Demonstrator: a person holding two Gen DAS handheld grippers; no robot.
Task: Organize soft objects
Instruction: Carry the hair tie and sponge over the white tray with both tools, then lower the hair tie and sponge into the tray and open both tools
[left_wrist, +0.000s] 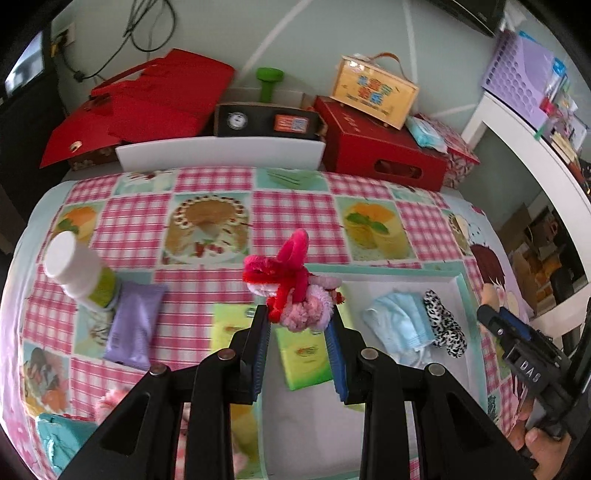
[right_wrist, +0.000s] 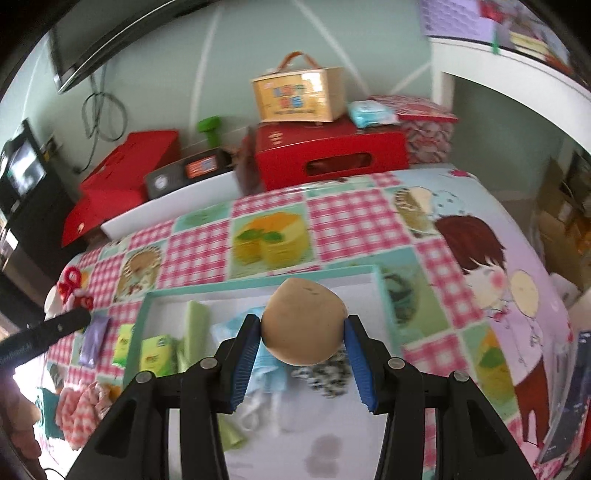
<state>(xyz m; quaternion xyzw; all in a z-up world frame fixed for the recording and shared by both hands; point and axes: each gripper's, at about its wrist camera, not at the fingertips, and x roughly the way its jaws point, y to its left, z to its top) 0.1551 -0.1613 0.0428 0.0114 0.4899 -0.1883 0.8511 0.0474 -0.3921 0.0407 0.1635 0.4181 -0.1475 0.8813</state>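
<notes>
Mid-carry toward the tray (left_wrist: 463, 286), both loads aloft. Left tongs (left_wrist: 299, 321) narrowly parted, pinching a plush bundle (left_wrist: 295, 291) near the tray's left edge. Right tongs (right_wrist: 303, 332) about half spread, clamping a tan ball (right_wrist: 304, 321) above the tray's contents. Next, probably: lower, then release inside.
</notes>
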